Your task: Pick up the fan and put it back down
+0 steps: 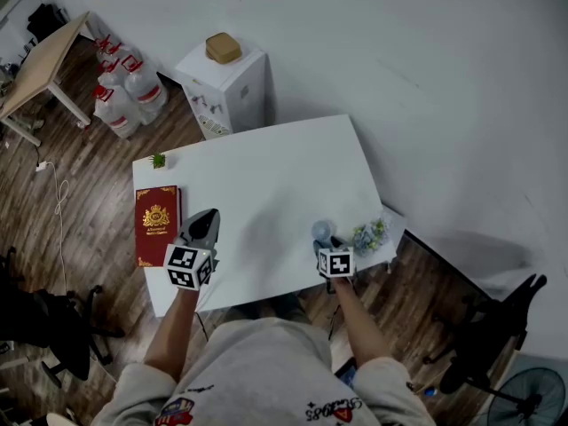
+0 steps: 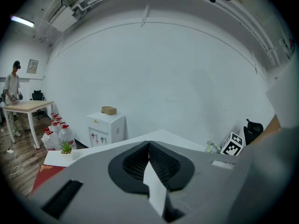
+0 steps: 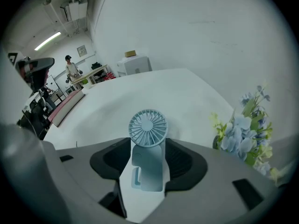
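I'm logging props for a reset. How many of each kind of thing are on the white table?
red book: 1
small potted plant: 1
blue fan: 1
bunch of flowers: 1
Total: 4

**What stays out of your sight**

In the head view your right gripper (image 1: pixel 325 241) covers the handle of the small pale-blue handheld fan (image 1: pixel 321 230), leaving you only its round head. In the right gripper view the handle stands between the black ribbed pads (image 3: pixel 180 160), but you cannot tell whether they press on it. The gold print on the red hardcover book (image 1: pixel 157 224) is too small to read.
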A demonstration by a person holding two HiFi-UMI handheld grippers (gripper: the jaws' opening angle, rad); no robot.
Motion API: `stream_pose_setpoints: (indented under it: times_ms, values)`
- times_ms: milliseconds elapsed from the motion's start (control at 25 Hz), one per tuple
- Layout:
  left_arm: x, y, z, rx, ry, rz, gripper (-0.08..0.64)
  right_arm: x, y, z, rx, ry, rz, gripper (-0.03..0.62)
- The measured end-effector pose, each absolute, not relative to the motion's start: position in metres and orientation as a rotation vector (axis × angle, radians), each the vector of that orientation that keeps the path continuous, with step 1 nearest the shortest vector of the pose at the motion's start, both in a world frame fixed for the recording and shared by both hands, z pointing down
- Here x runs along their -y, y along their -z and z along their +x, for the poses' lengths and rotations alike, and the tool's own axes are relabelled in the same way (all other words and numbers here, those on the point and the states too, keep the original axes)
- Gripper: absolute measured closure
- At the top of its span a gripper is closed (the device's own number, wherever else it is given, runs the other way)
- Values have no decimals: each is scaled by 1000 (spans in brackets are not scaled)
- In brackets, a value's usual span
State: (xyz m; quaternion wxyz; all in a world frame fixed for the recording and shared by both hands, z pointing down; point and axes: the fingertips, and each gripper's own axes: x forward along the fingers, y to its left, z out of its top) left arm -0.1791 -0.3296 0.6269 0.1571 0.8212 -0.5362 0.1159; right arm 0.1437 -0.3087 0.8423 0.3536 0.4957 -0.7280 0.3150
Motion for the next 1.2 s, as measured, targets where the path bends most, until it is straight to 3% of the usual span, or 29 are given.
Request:
stream_pose_setpoints:
  times_ms: [200,520,1200]
  values:
    - [330,-623,-183,1544,-314,2353,556,328,-804,137,2006,-747,1328,387]
    - [333,-606,-185,1564,-280,2374,556,355,-741,134,2140,-528,1430,586]
    - [336,-562,-196,1655,-202,2403,556,393,-549,41,2575,-200,1457,588]
